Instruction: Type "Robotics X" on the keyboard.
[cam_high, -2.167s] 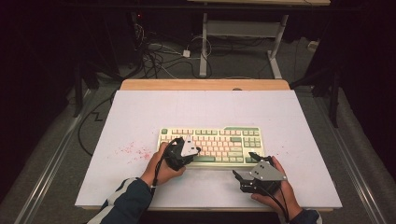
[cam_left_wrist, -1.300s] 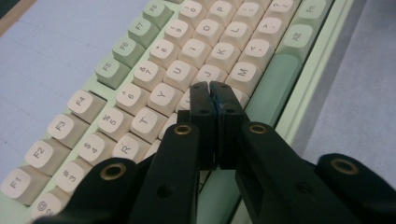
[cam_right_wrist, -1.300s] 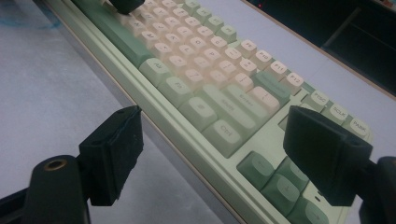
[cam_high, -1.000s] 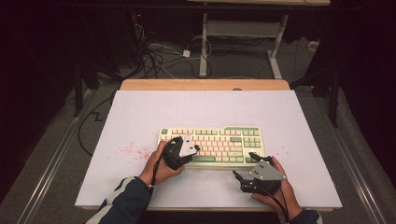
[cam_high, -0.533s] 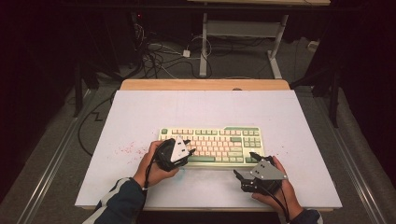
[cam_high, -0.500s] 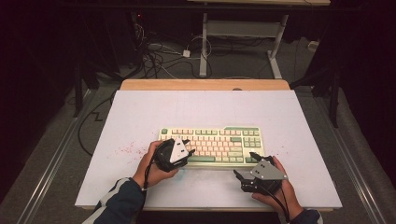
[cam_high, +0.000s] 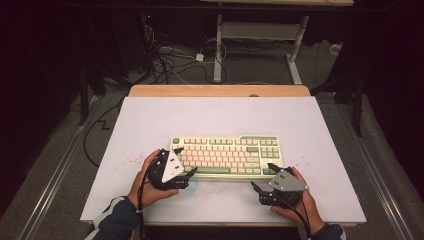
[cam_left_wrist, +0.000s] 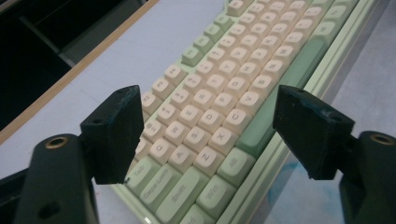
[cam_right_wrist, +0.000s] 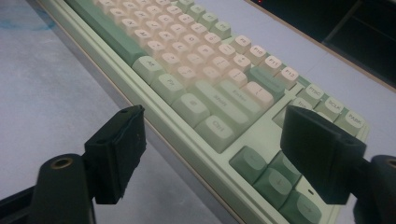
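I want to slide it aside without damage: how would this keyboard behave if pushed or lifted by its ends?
The keyboard looks like one rigid block, so it should probably slide flat across the table rather than bend. Its low, wide shape makes tipping unlikely. The raised keys might get pressed or pop off, so the open left gripper and right gripper should take the frame.

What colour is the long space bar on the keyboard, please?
The space bar is a muted green, darker than the pale cream letter keys; the left gripper view shows it best.
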